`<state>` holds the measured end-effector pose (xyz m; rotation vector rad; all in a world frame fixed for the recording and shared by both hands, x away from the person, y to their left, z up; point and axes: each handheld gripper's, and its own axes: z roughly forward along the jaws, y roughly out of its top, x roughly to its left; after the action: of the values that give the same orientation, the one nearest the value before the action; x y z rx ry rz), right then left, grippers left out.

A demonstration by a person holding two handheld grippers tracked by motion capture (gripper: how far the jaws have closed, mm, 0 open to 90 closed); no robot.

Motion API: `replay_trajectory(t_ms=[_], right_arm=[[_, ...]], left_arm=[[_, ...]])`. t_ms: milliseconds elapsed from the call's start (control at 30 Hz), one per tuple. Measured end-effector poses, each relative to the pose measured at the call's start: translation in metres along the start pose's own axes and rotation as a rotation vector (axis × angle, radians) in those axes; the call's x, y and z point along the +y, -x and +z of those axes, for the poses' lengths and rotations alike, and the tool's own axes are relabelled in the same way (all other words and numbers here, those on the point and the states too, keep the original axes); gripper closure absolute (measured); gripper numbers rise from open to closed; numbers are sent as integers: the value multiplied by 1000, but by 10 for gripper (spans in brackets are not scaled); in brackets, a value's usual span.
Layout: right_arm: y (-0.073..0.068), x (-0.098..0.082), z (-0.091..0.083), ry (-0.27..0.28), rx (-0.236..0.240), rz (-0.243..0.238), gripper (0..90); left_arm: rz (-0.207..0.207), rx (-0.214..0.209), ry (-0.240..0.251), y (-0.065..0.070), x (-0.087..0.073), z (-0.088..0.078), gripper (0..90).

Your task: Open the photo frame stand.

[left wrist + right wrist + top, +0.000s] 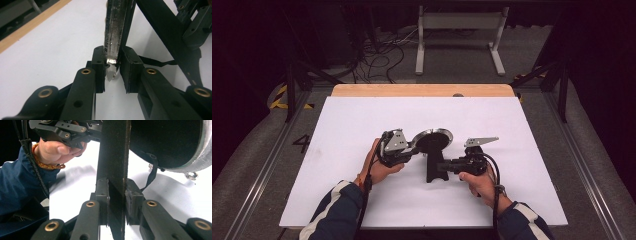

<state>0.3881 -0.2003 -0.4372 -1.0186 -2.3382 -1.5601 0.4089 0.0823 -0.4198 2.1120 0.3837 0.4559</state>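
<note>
A round disc with a silver rim [434,137] sits atop a black stand [435,170] in the middle of the white table. My left gripper [414,148] comes in from the left; in the left gripper view its pads [99,62] pinch the disc's lower rim [115,32] edge-on, so my left gripper [113,67] is shut on it. My right gripper [443,166] reaches in from the right. It [117,197] is shut on the stand's flat upright [113,152], with the disc's dark back [170,142] above it. A thin black strap [152,172] hangs from the disc.
The white sheet [362,120] covers the table, with a wooden strip [422,90] along its far edge. Beyond it on the floor stand a white frame [459,30] and loose cables [382,55]. Metal rails [584,165] run along both sides.
</note>
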Motion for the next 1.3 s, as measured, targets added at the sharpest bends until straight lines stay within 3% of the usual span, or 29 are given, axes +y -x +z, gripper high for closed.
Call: replay_trajectory(t_ms=[133, 367, 467, 533, 833, 933, 1067, 1200, 1300], right_arm=[[1, -2, 1, -7, -19, 1, 753], [3, -4, 1, 3, -46, -1, 740], [3, -4, 1, 5, -55, -8, 735], [1, -4, 1, -2, -72, -29, 733], [-1, -11, 4, -50, -65, -34, 741], [-3, -12, 2, -62, -66, -36, 740], [-3, -15, 2, -76, -70, -31, 736], [-4, -16, 1, -74, -81, -32, 736], [-5, -17, 1, -72, -86, -33, 737]], left_arm=[[46, 56, -6, 6, 1, 1, 745], [80, 115, 3, 12, 0, 4, 737], [72, 109, 13, 12, -2, 4, 740], [50, 82, 24, 11, -4, 4, 748], [29, 53, 42, 13, -9, 6, 729], [28, 55, -1, 13, -13, 13, 707], [-16, 47, -40, 8, -21, 24, 665], [-19, 48, -55, 9, -22, 26, 680], [4, 65, -74, 10, -21, 27, 695]])
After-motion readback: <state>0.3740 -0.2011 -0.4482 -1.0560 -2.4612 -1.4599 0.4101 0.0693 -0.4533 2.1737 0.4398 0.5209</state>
